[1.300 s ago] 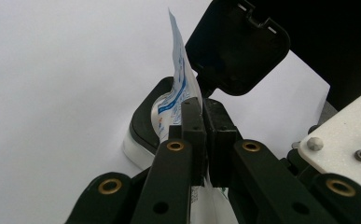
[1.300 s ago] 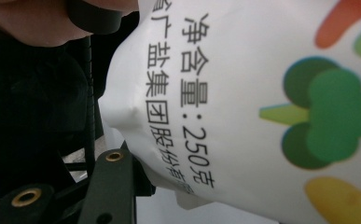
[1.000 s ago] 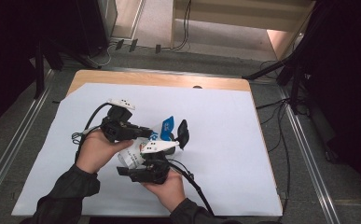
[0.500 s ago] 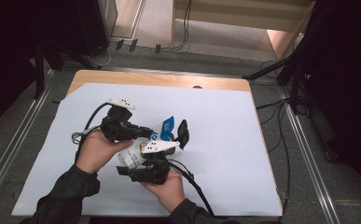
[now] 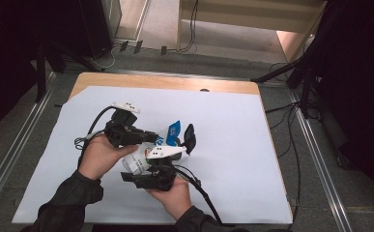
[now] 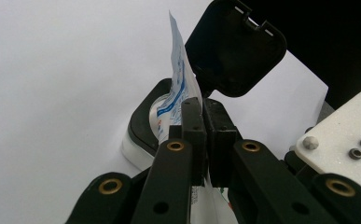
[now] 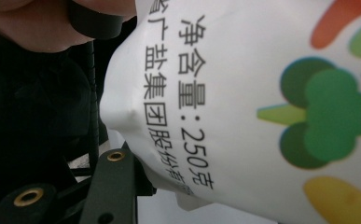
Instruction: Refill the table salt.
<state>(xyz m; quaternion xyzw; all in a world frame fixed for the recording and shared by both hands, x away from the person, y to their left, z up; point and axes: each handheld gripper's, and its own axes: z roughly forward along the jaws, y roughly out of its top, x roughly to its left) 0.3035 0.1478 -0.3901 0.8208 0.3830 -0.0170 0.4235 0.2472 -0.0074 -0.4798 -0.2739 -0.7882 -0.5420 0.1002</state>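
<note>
We saw the white printed pouch (image 5: 143, 162) held above the tabletop (image 5: 233, 145), between both hands. The left claw (image 6: 201, 133) was clamped on its thin top edge. The right claw (image 5: 148, 176) gripped its bulging lower part. Just beyond sat a small container (image 6: 143, 126) with a black flip lid (image 6: 236, 46).

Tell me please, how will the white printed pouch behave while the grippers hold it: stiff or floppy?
Probably floppy: the pouch bulges and dents like soft film around loose contents. Its thin top edge stands flat where the left gripper pinches it, so it may fold over. The smooth printed film could be slippery.
</note>
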